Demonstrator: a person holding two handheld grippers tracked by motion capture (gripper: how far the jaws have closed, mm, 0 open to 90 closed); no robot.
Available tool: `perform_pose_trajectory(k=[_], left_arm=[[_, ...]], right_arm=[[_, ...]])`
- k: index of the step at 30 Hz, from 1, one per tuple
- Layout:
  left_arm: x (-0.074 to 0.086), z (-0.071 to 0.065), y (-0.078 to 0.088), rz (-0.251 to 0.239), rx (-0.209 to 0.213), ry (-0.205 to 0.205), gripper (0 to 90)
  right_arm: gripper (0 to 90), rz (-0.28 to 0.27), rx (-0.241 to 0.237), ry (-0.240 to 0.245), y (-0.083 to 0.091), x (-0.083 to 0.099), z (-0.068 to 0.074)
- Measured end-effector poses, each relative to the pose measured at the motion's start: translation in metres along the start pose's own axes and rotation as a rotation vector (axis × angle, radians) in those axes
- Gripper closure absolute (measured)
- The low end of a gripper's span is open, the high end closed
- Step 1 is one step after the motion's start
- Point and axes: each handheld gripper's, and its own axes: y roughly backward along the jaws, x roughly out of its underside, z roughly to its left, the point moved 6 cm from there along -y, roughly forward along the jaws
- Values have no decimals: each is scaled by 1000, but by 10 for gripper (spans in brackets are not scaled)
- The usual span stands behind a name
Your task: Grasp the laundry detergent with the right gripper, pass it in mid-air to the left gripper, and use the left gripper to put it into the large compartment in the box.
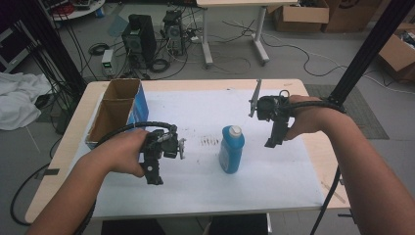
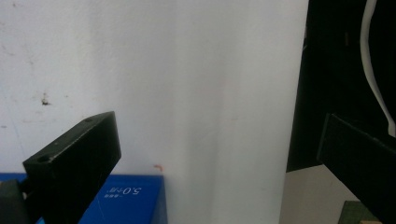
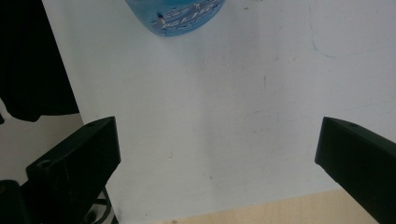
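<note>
**While both grippers hung wide open, bottle sat untouched mid-table**

With nothing between them, right gripper [image 3: 217, 154] jaws stood far apart in right gripper view, just bare white sheet [image 3: 224, 116] in the gap. Same for left gripper [image 2: 219, 158]: jaws spread wide, gripping nothing, white sheet behind. Neither had hold of anything.

Moving outward: in high view the left gripper [image 1: 155, 169] hovered low over the sheet, front-left of the blue bottle [image 1: 231, 148], near but apart. Right gripper [image 1: 272, 138] was held to the bottle's right, a bit farther back, also apart. Bottle lay/stood roughly centre of the sheet, white cap [image 1: 235, 130] pointing away from the person; can't tell for sure if upright or lying. Open cardboard box [image 1: 119, 110] w/ blue side sat at the table's far-left, well apart from the bottle.

Why so, imo: jaws pre-opened wide enough for the bottle body, hands flanking it = approach stance. Box open on top, prob the drop target, but that's a guess.

View diffs:
- High view gave the layout: both hands, bottle, box, dark smudge [image 1: 210, 142] on the sheet left of the bottle.
- Right gripper view caught the bottle's label end [image 3: 180, 14] at its top edge, so the cam pointed nearly at it, bottle not yet between the jaws. Also showed sheet edge + wood table [image 3: 280, 210].
- Left gripper view had no bottle; showed a blue box corner w/ "5.0" print [image 2: 126, 198] at bottom, so it was aimed elsewhere.
</note>
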Motion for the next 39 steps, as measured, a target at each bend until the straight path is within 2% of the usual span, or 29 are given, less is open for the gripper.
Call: perform_pose_trajectory(k=[4,5,6,7,8,10,11,12,16,17,20,23,24,25,26,27,28,29,30,32,33,34,36,38,39], left_arm=[[0,-1,-1,-3,3,3,1],[1,-1,-1,0,2,4,1],[1,-2,-1,3,1,2,1],[1,-2,-1,3,1,2,1],[1,-2,0,0,-2,3,1],[1,-1,1,0,-3,4,1],[0,-1,3,-1,-6,4,1],[0,-1,3,-1,-6,4,0],[0,0,3,-2,-8,1,1],[-1,0,1,2,-4,-1,1],[-1,1,0,3,-1,-2,1],[-1,2,-1,-2,-1,-3,1],[-1,2,-1,-2,-1,-3,1],[-1,2,-1,-3,0,-2,1],[0,2,-1,1,0,-2,1],[0,2,-1,-1,1,0,1],[0,2,-1,1,-1,0,1],[1,2,-1,-1,0,0,1],[1,2,-1,-1,0,0,1],[2,3,1,-1,-4,1,1],[2,3,1,-2,-5,-2,1],[3,3,1,-4,-5,2,1],[3,3,0,-6,-4,3,1],[3,3,-1,-3,-2,1,1],[3,3,-3,2,-2,-3,1]], right_arm=[[0,-29,-5,-19,1,3,1],[0,-45,-8,-19,3,4,1],[0,-93,-14,-32,8,7,1],[0,-93,-14,-32,8,7,1],[0,-117,-13,-35,10,8,2],[0,-178,-18,-35,15,10,3],[0,-249,-33,-44,20,11,4],[0,-249,-33,-44,20,11,4],[0,-414,-58,-68,32,13,6],[0,-474,-47,-80,37,13,5],[0,-552,-17,-104,43,14,2],[0,-658,13,-133,50,12,0],[0,-658,13,-133,50,12,0],[0,-719,44,-151,54,11,-3],[0,-719,44,-151,54,11,-3],[0,-766,79,-176,59,11,-5],[0,-766,79,-176,59,11,-5],[0,-801,118,-207,62,11,-7],[0,-801,118,-207,62,11,-7],[0,-833,165,-256,65,13,-11],[0,-833,165,-256,65,13,-11],[0,-850,182,-291,65,15,-13],[0,-854,195,-303,65,16,-14],[0,-876,226,-347,63,22,-16],[0,-876,226,-347,63,22,-16]])
